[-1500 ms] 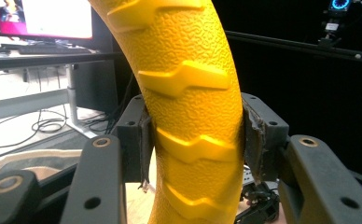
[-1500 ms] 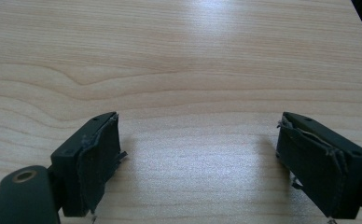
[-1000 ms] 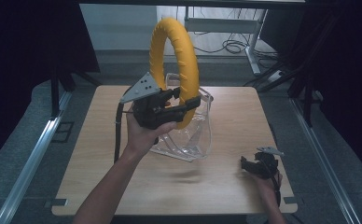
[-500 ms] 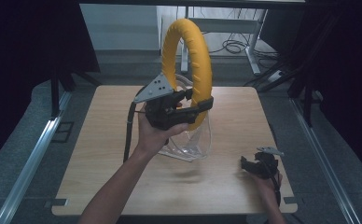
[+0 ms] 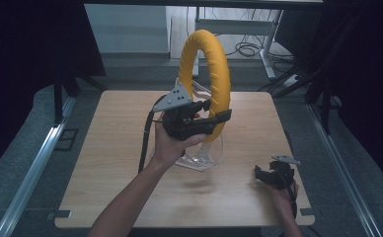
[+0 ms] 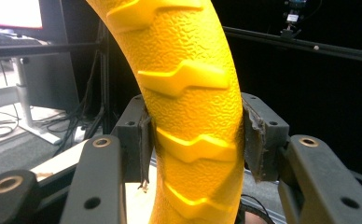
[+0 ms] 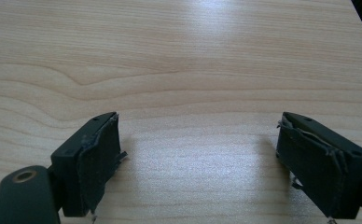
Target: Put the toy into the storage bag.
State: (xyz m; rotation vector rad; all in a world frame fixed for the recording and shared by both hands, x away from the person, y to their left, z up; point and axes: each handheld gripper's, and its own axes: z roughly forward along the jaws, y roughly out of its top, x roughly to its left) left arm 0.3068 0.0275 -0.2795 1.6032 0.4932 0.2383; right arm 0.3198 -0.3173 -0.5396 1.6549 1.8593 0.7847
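Note:
A big yellow ring with a raised zigzag tread stands upright above the table's middle. My left gripper is shut on its lower part; in the left gripper view both pads press the ring from either side, my left gripper centred on it. Just beneath and behind the ring lies a clear plastic container. My right gripper rests low on the table near the front right corner. Its jaws stand apart over bare wood in the right gripper view, my right gripper holding nothing.
The wooden table has free surface to the left and right of the container. Dark curtains flank both sides. Beyond the far edge are a desk frame and cables on the floor.
My left hand has carried the yellow ring to the right and a little lower over the clear container. The right gripper has stayed where it was.

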